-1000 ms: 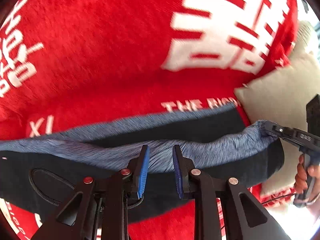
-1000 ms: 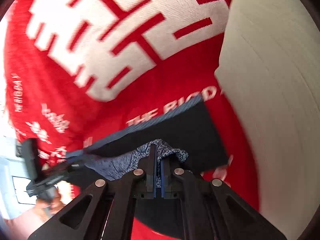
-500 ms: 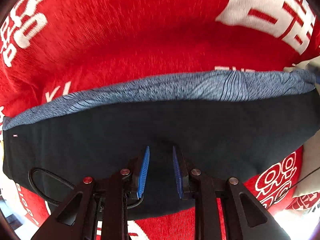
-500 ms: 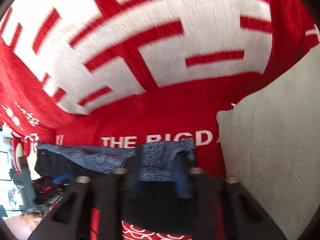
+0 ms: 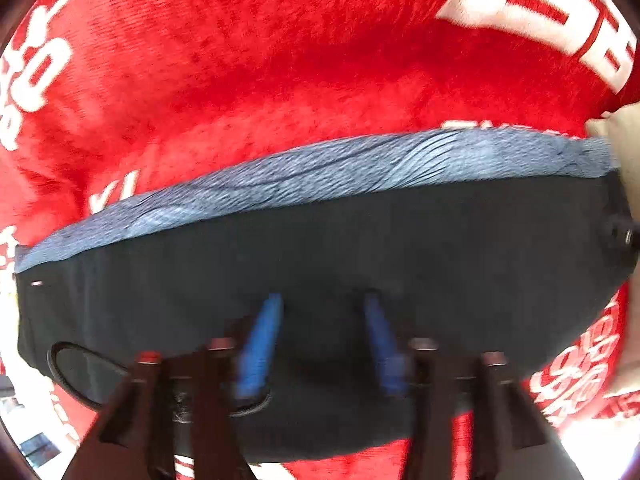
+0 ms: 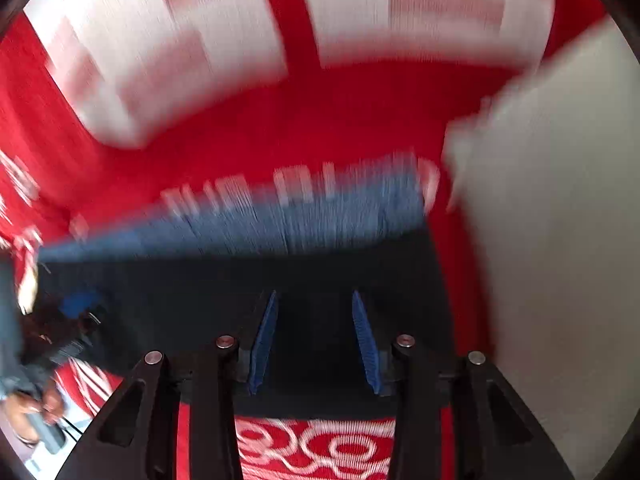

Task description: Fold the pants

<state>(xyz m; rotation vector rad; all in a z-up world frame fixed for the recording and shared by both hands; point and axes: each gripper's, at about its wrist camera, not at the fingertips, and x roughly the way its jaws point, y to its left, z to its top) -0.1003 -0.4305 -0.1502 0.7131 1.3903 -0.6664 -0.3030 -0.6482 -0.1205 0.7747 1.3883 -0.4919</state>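
Pants [image 5: 328,272]: dark cloth laid flat and folded over on a red blanket [image 5: 248,64], a blue-grey patterned band [image 5: 360,168] left showing along the far edge. Judged light, soft and limp; no stiffness is to be expected, so any lifted edge is likely to sag and drag unless both ends are carried together. The weave looks matte, not slippery. A grip is best taken at the corners of the folded edge, all layers pinched at once. A looped drawstring [image 5: 76,376] is seen on the near left part and could snag.

Surface: the blanket is plush, printed with large white characters [image 6: 208,48] and smaller white lettering; some cling on the cloth is judged likely. A pale cushion [image 6: 560,240] lies just beside the right end of the pants.

Room: little is shown. Bright light is noted at the lower edges of both views. Much motion blur in the right view.

Left gripper [image 5: 322,304]: jaws apart, having just been opening; the pants lie under and between the blue pads [image 5: 260,344], not pinched. The same gripper is glimpsed at the left edge of the right view, held by a hand [image 6: 36,404].

Right gripper [image 6: 314,300]: jaws apart over the dark cloth, having just been closing somewhat; nothing is seen clamped.
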